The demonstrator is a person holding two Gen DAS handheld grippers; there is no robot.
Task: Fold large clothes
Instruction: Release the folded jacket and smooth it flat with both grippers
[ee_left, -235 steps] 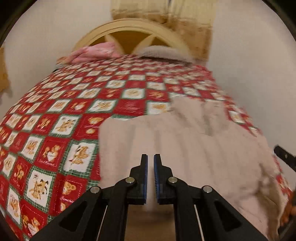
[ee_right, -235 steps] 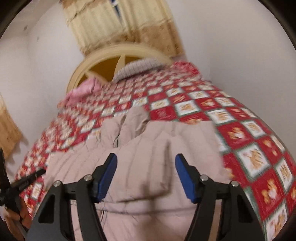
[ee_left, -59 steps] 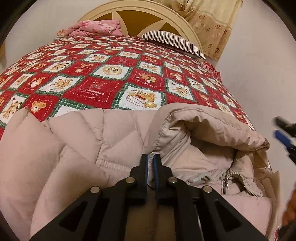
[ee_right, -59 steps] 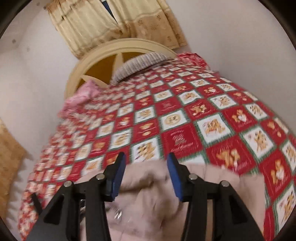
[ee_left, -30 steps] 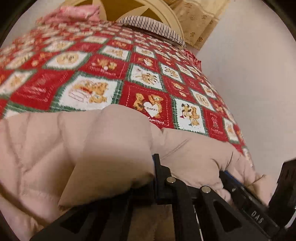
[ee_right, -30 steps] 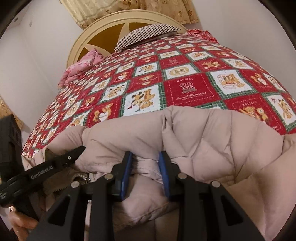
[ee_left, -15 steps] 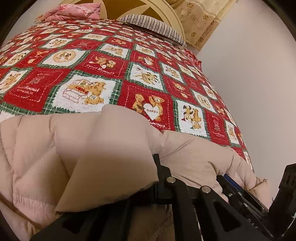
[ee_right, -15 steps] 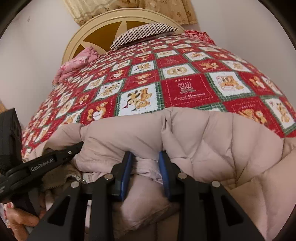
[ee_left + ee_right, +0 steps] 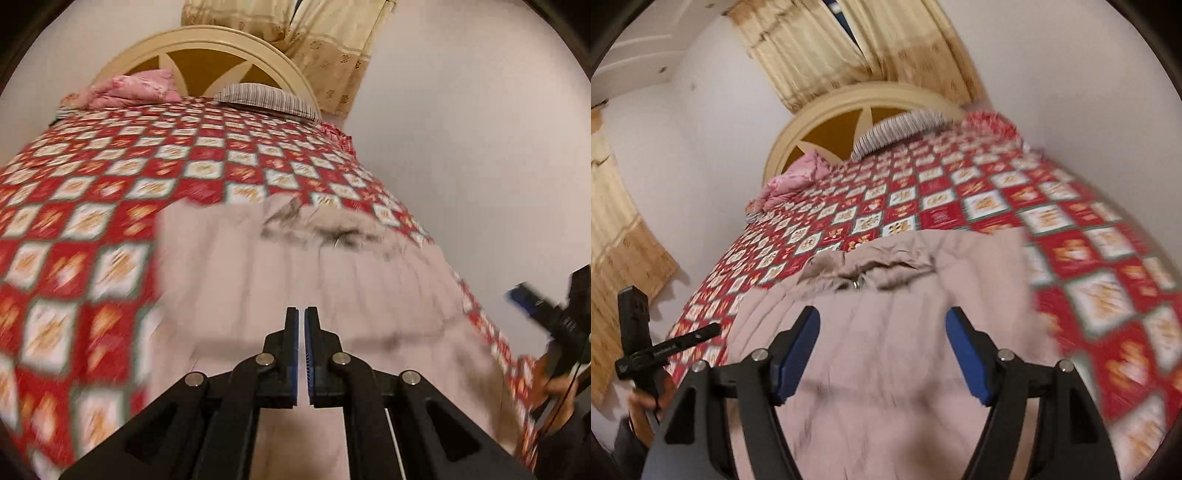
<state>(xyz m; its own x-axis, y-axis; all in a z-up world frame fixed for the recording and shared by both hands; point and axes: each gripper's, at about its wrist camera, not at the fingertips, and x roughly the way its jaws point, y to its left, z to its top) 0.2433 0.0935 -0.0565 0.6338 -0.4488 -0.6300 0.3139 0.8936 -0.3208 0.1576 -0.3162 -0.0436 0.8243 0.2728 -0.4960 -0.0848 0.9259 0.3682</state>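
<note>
A pale pink quilted puffer jacket (image 9: 295, 273) lies spread on the bed, its collar and zipper at the far end; it also shows in the right wrist view (image 9: 886, 314). My left gripper (image 9: 301, 314) is shut with nothing between its pads, raised above the jacket's near part. My right gripper (image 9: 882, 317) is open and empty, raised above the jacket. The right gripper also appears at the right edge of the left wrist view (image 9: 554, 317), and the left gripper at the left edge of the right wrist view (image 9: 665, 347). Both views are motion-blurred.
The bed has a red, green and white teddy-bear quilt (image 9: 110, 184). A pink folded cloth (image 9: 136, 88) and a striped pillow (image 9: 266, 99) lie by the cream arched headboard (image 9: 207, 48). A white wall runs along the bed's right side. Beige curtains (image 9: 849, 48) hang behind.
Both grippers let go of the jacket fold and pulled back and up. The right jaws opened wide. The jacket now lies flat on the bed.
</note>
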